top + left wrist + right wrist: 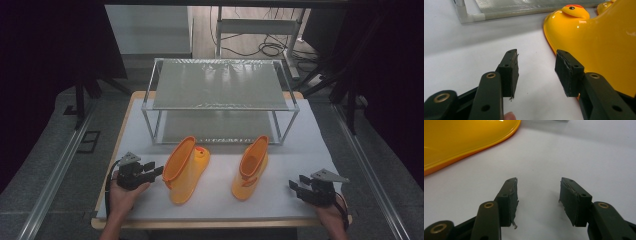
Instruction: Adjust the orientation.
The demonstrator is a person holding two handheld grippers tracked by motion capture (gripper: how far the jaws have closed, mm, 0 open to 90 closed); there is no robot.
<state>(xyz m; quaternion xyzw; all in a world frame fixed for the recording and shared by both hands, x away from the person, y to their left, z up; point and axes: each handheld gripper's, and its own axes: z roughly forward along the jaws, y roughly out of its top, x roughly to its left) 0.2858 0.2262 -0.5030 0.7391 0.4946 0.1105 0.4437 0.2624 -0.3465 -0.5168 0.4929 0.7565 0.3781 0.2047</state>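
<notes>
In the high view the left tool [156, 172] and the right tool [294, 186] lie low over the white worktop [280, 200] at its near edge, each held by a hand whose forearm is cut off at the bottom of the frame. Both tools have their jaws apart with nothing between them; the two gripper views make this plain, showing bare white surface in each gap. The left boot [185, 170] stands just beside the left tool, and the left gripper view shows its glossy yellow side and a duck face with a red patch, detail too small to read from above. The right boot [251, 167] stands well apart from the right tool; the right gripper view catches only its rim. Behind both boots stands a two-tier rack [220, 85], its far end fading into shadow.
</notes>
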